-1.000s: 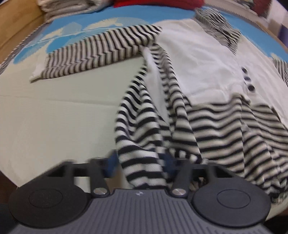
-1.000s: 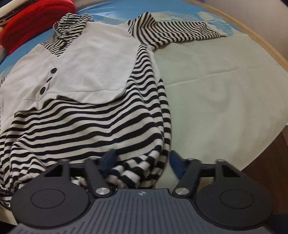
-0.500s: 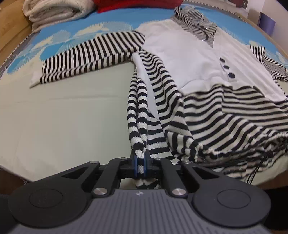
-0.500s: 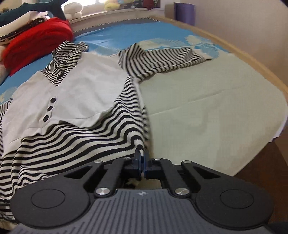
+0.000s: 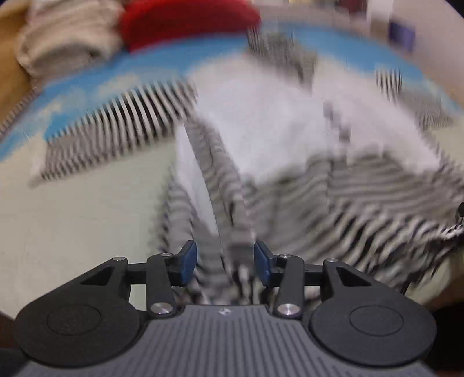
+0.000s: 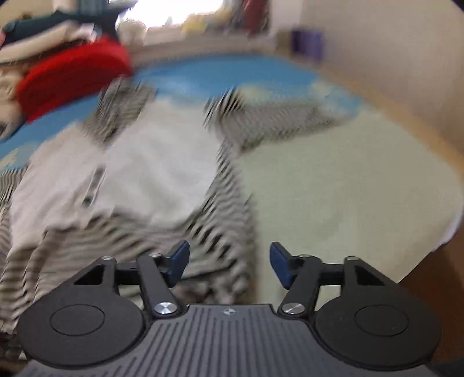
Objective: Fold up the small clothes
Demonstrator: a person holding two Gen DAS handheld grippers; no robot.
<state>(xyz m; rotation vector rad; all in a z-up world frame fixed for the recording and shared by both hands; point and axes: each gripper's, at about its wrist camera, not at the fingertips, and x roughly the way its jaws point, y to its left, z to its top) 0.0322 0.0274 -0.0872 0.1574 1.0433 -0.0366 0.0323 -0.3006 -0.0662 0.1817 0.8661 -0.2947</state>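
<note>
A small sweater (image 5: 269, 121) with a white chest panel, black-and-white striped body and striped sleeves lies spread on the bed; both views are motion-blurred. My left gripper (image 5: 225, 261) sits at the sweater's near left hem, its jaws opening, with a bunched fold of striped cloth (image 5: 217, 255) loose between the blue pads. In the right wrist view the sweater (image 6: 150, 174) fills the left half. My right gripper (image 6: 229, 265) hovers over its near right hem (image 6: 220, 261), jaws opening wide, and the pads do not press the cloth.
The bed cover (image 6: 333, 185) is pale green near me and blue (image 5: 162, 66) farther back. A red garment (image 5: 188, 20) and folded beige cloth (image 5: 63, 43) lie at the far edge. A wooden rim (image 6: 406, 116) borders the right side.
Both grippers pinched shut on the sweater's lower hem corners half a second ago; now both have parted their jaws and the cloth hangs loose between them. Both views have lifted and blurred.
</note>
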